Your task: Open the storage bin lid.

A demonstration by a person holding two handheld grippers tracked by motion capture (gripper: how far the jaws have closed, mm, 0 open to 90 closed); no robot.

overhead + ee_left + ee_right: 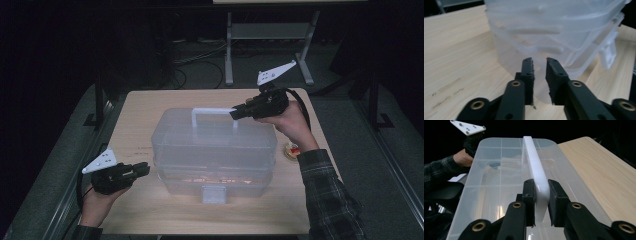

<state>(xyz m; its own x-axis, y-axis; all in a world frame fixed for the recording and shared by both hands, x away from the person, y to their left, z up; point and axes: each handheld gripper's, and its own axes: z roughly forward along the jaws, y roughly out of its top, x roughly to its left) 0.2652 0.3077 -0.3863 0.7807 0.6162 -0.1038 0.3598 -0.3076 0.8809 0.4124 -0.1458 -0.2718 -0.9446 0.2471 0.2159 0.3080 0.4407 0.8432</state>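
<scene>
Two grippers are at work on one clear plastic storage box [215, 152], which sits in the middle of your wooden bench [135, 107] with its white front latch [214, 194] facing you. Your right gripper [236, 113] is clamped on the right end of the box's white handle [536, 170], the pads pressing both sides of it. Your left gripper [145, 168] hovers just beside the box's left end, touching nothing; its jaws stand narrowly apart with only air between them. A small red and yellow object [292, 150] lies on the bench near your right wrist.
</scene>
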